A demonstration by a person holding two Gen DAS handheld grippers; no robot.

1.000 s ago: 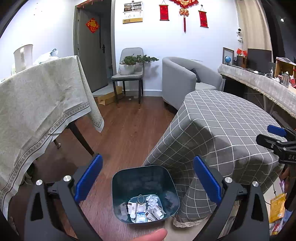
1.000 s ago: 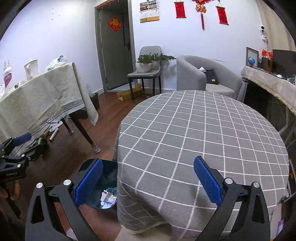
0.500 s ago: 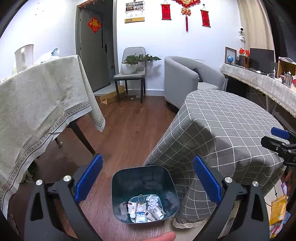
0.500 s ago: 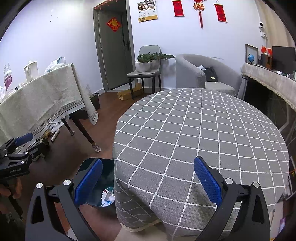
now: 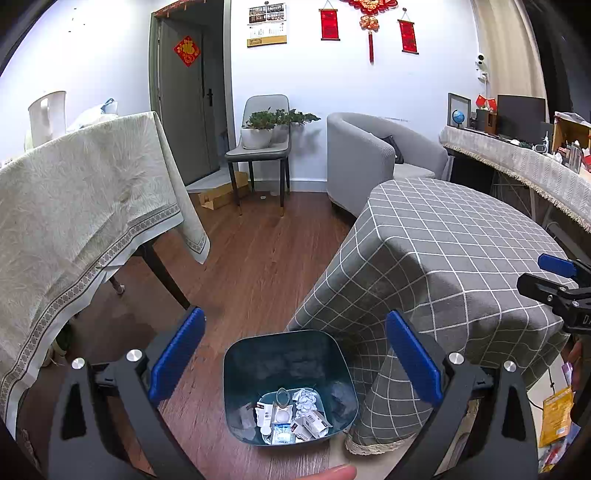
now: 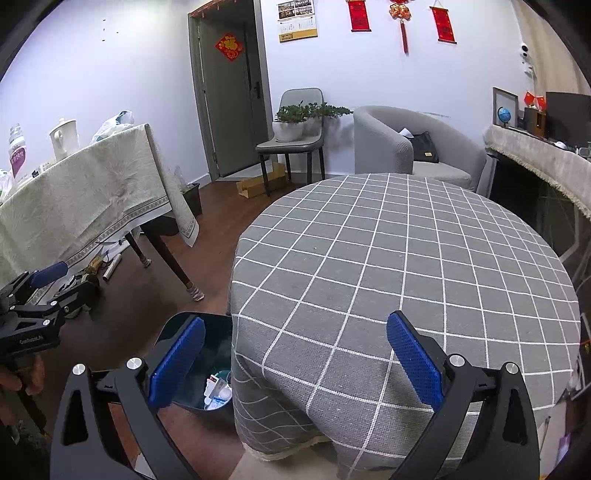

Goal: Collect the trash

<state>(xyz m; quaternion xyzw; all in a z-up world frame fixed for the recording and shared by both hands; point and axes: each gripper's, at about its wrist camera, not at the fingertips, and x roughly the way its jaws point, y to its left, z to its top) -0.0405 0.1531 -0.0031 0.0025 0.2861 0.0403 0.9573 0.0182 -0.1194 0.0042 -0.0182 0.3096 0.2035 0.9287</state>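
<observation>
Several bits of trash (image 5: pixel 291 415) lie at the bottom of a dark teal bin (image 5: pixel 290 354): a crumpled white paper ball, small white boxes and packets, and a round white lid. In the right wrist view only a corner of that heap shows. The bin stands on the brown wooden floor (image 5: pixel 255 266), just beside the hanging edge of the grey checked tablecloth (image 5: pixel 443 258) that covers a round table; the cloth's hem drapes down right next to the bin's right side.

Directly above the bin hangs the left gripper (image 5: pixel 293 360), its blue-padded fingers (image 5: pixel 177 354) spread wide with nothing between them. A fingertip of the person shows at the bottom edge of that view. The right gripper (image 6: pixel 295 360) hovers over the near edge of the table, released too, its blue pads (image 6: pixel 415 360) far apart and holding nothing. Each gripper also shows at the side of the other's view.

Beyond the bin, to the left, a table under a pale green cloth (image 5: pixel 81 192) carries a white kettle (image 5: pixel 48 116). Against the far wall stand a grey chair with potted plants (image 5: pixel 264 129) on its seat, a grey armchair (image 5: pixel 369 155) and a dark door (image 5: pixel 184 107). Red hangings (image 5: pixel 369 22) decorate the white wall, and a long covered counter (image 5: pixel 524 166) with a small globe runs along the right.
</observation>
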